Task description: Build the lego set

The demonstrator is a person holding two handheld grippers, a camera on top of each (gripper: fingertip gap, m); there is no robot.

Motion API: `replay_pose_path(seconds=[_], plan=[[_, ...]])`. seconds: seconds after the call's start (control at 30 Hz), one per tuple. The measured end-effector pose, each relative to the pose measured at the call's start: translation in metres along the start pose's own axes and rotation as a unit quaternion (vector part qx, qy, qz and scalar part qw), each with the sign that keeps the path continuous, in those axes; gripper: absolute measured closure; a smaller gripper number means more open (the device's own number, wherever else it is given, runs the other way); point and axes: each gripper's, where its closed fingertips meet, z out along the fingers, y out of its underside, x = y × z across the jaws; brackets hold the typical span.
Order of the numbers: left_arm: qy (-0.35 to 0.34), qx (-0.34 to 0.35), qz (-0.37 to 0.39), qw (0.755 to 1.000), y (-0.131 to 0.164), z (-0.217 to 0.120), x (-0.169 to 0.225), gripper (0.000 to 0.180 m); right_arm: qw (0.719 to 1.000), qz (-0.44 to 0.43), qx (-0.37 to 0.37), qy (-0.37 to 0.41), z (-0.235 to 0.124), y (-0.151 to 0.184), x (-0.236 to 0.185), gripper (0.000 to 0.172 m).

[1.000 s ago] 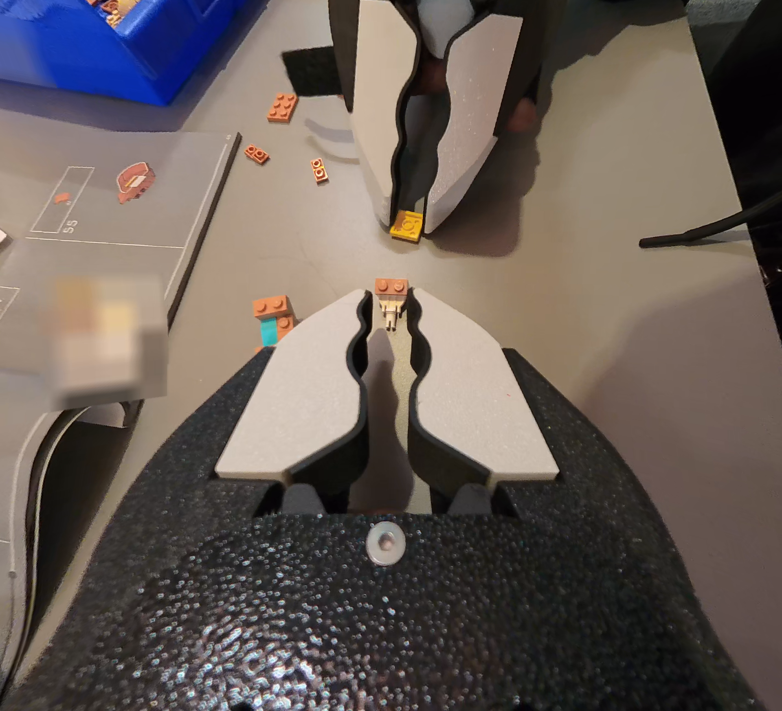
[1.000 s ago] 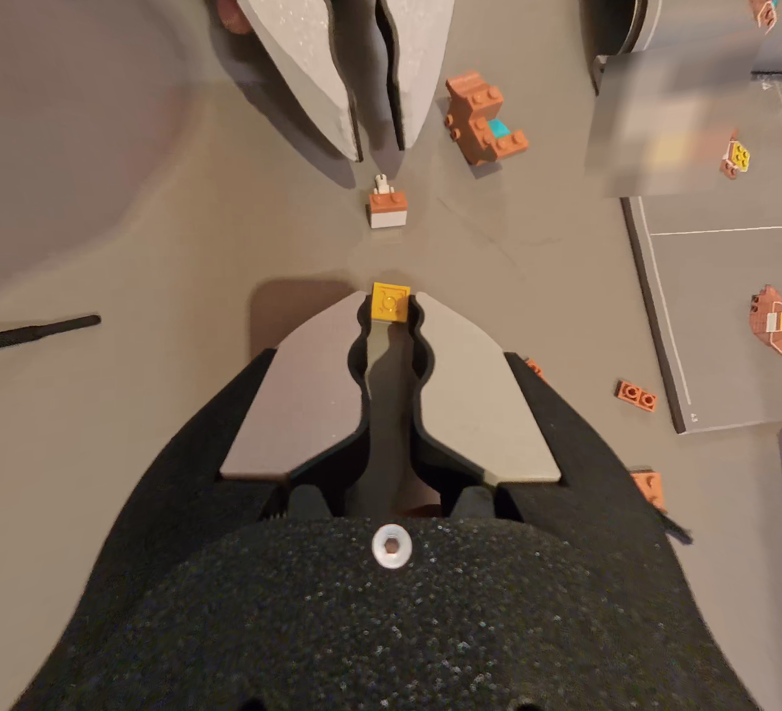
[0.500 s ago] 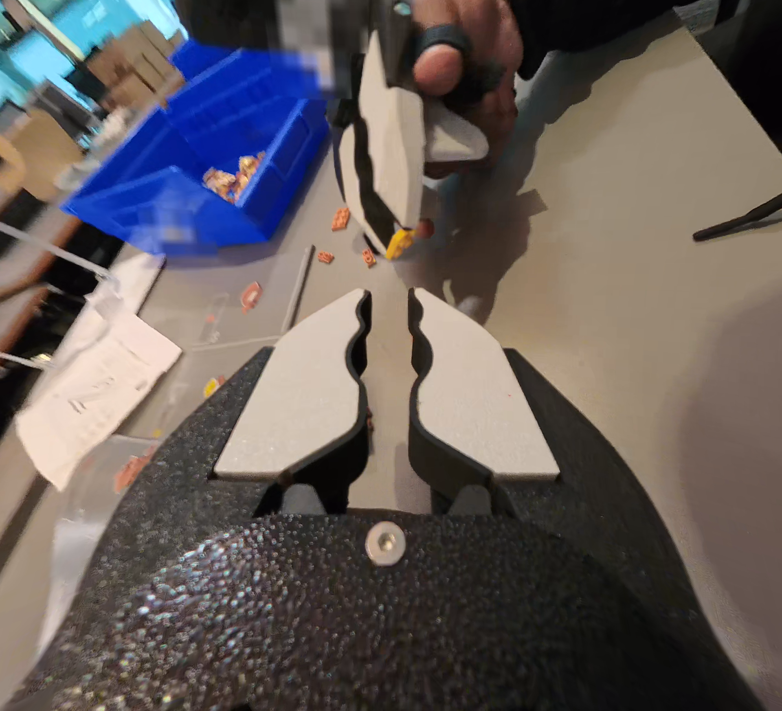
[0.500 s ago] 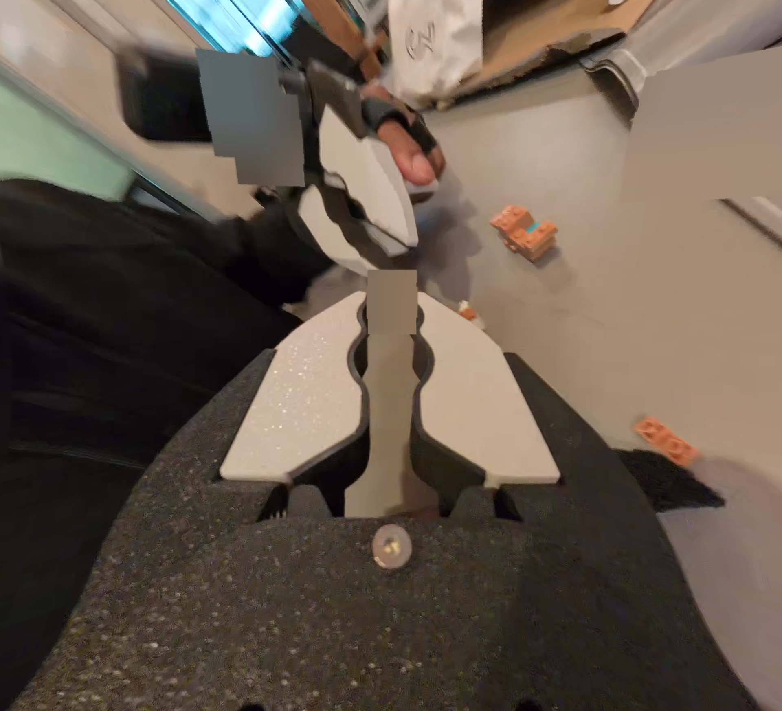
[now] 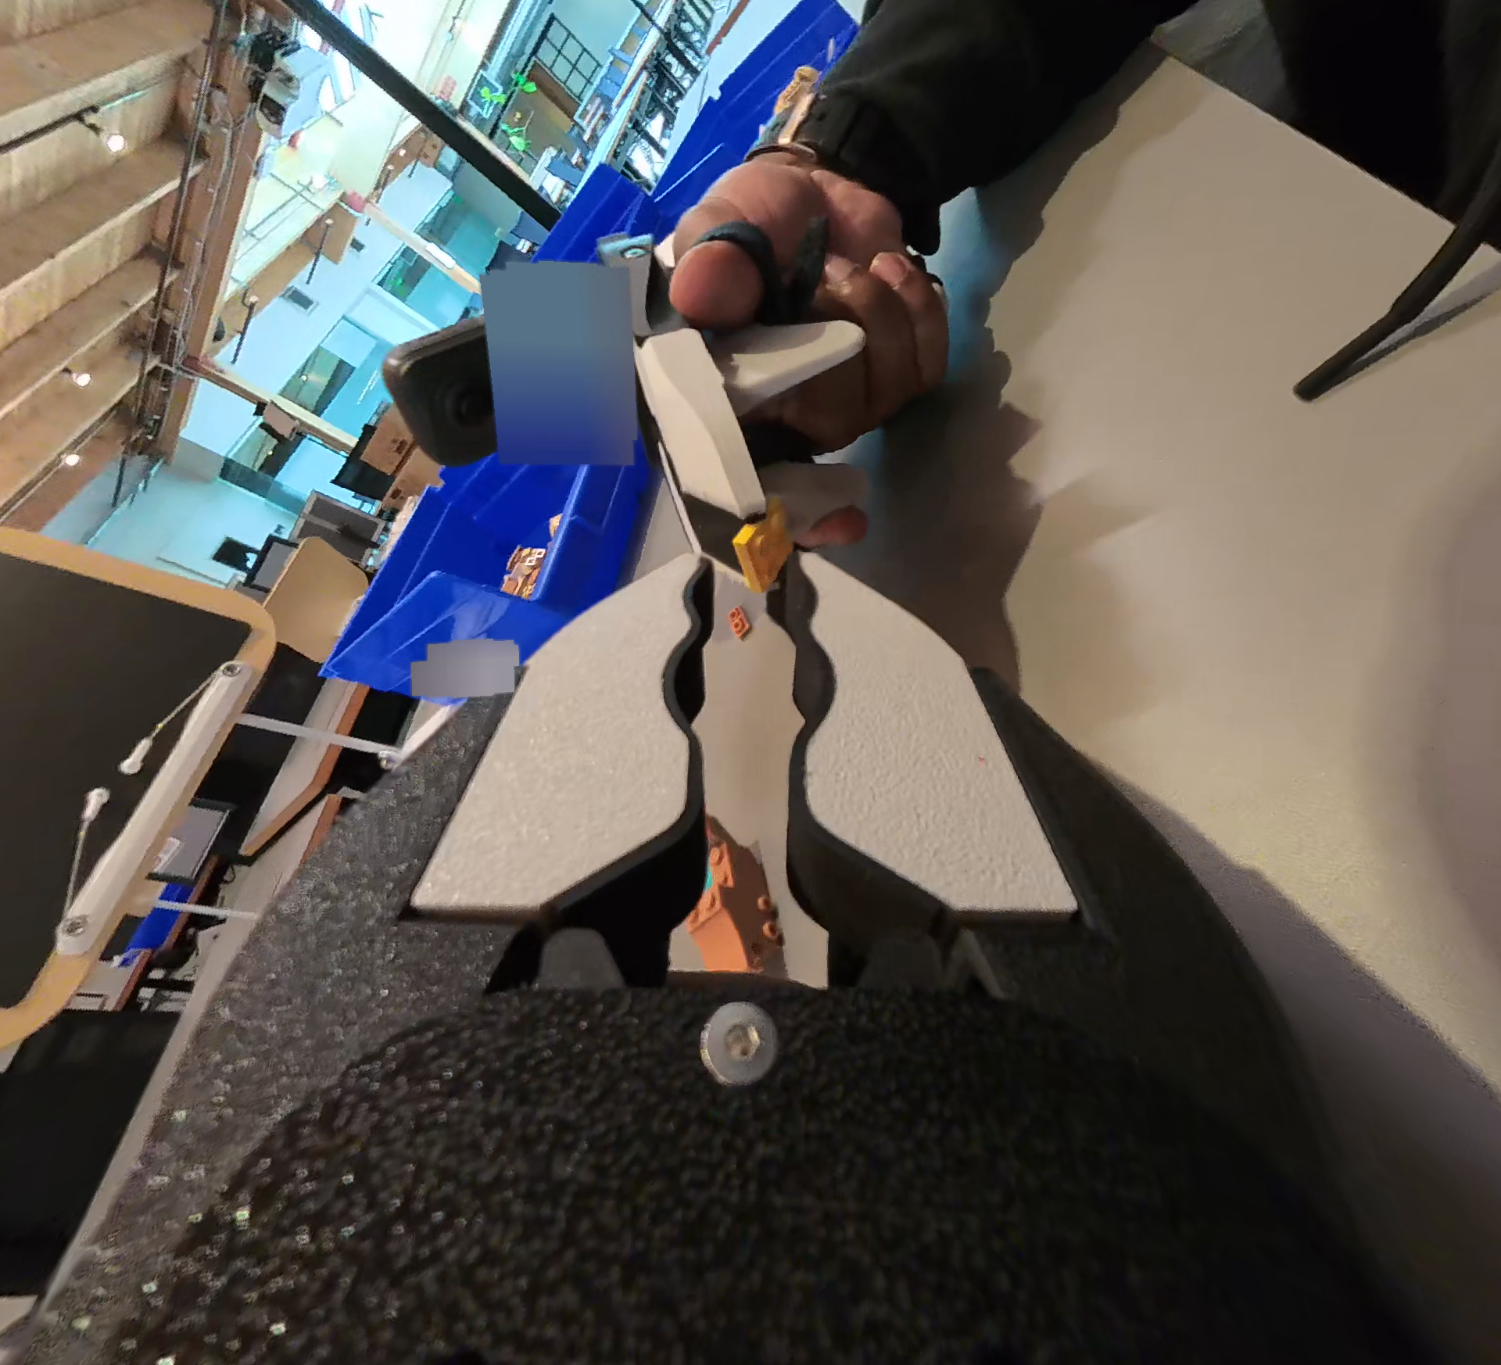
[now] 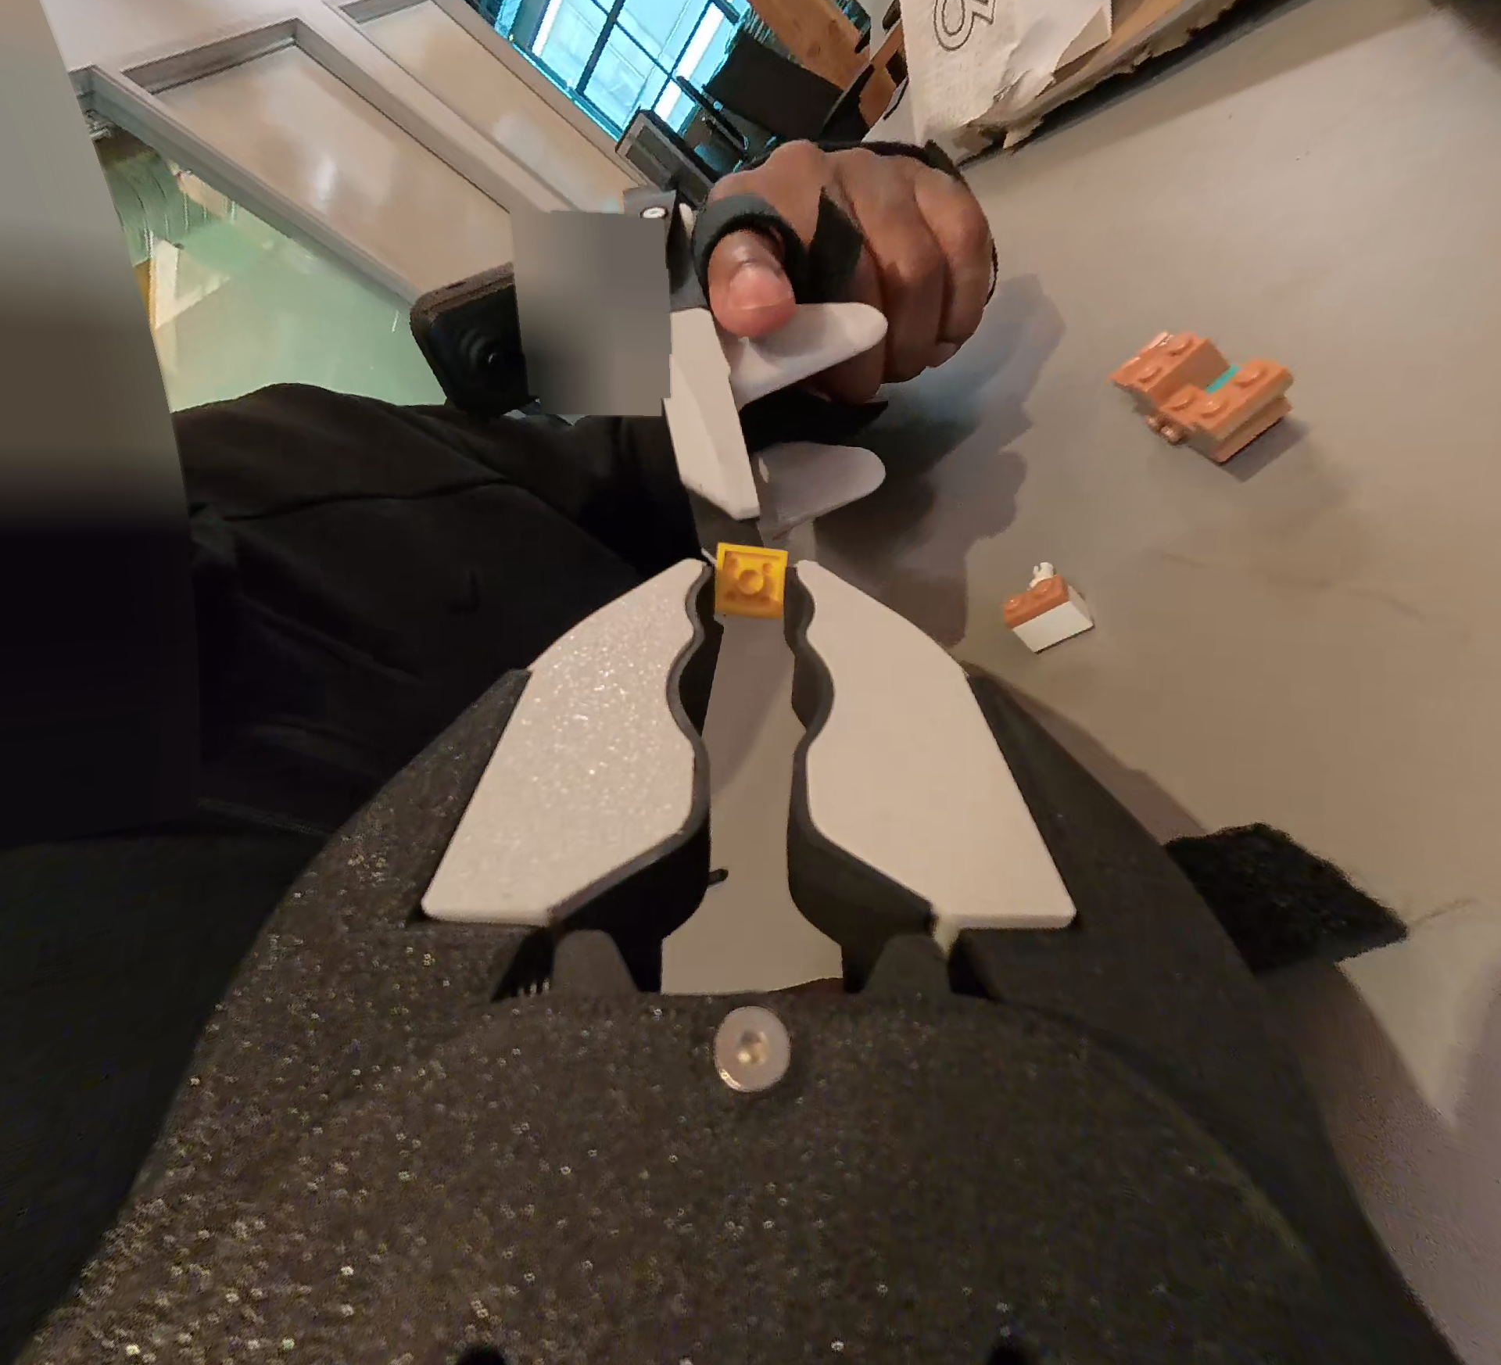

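Yellow square plate (image 6: 750, 584) sat clamped between the fingertips of the right gripper (image 6: 750, 587), both pads pressed to its edges, its underside turned toward the camera; the left wrist view showed the same plate (image 5: 759, 550) held at the tip of that gripper, raised above the grey tabletop (image 5: 1218, 432); a hand (image 5: 812, 302) in a black sleeve gripped its handle; the left gripper (image 5: 749, 587) stood just in front of the plate, its jaws parted by a narrow gap and nothing between them; a small orange plate (image 5: 737, 622) lay on the table beyond its tips, and an orange brick assembly (image 5: 731, 912) showed under its fingers; in the right wrist view a white slope brick topped with an orange plate (image 6: 1048, 607) lay on the table, well apart from an orange brick assembly with a teal piece (image 6: 1202, 404); blue bins (image 5: 503, 579) with brown pieces stood at the table's far side.
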Motion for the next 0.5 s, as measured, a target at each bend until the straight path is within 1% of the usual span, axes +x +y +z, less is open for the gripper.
replay_pose_path(seconds=[0.07,0.17,0.2,0.23,0.3,0.37,0.43,0.5], plan=[[0.007,0.003,0.004,1.000,-0.002,0.002,0.003,0.164,1.000,0.000,-0.005,-0.003,0.002,0.002,-0.001,0.156],[0.010,-0.008,0.000,1.000,0.000,0.006,0.006,0.174,1.000,-0.001,0.001,0.000,0.003,-0.001,0.001,0.156],[0.015,-0.014,-0.017,1.000,0.001,0.007,0.006,0.176,1.000,-0.009,0.005,0.006,0.002,-0.002,0.002,0.156],[0.021,-0.023,-0.048,0.998,0.004,0.008,0.005,0.176,1.000,-0.024,0.010,0.015,0.000,-0.005,0.004,0.156],[0.035,-0.034,-0.119,0.992,0.008,0.009,0.001,0.176,0.995,-0.081,0.031,0.056,-0.007,-0.014,0.010,0.147],[0.042,-0.040,-0.202,0.978,0.013,0.008,-0.004,0.176,0.978,-0.168,0.047,0.115,-0.018,-0.023,0.016,0.145],[0.062,-0.039,-0.300,0.951,0.017,0.006,-0.007,0.176,0.946,-0.272,0.054,0.169,-0.027,-0.030,0.018,0.145],[0.084,-0.022,-0.403,0.911,0.018,0.005,-0.009,0.176,0.904,-0.369,0.037,0.211,-0.029,-0.029,0.019,0.147]])
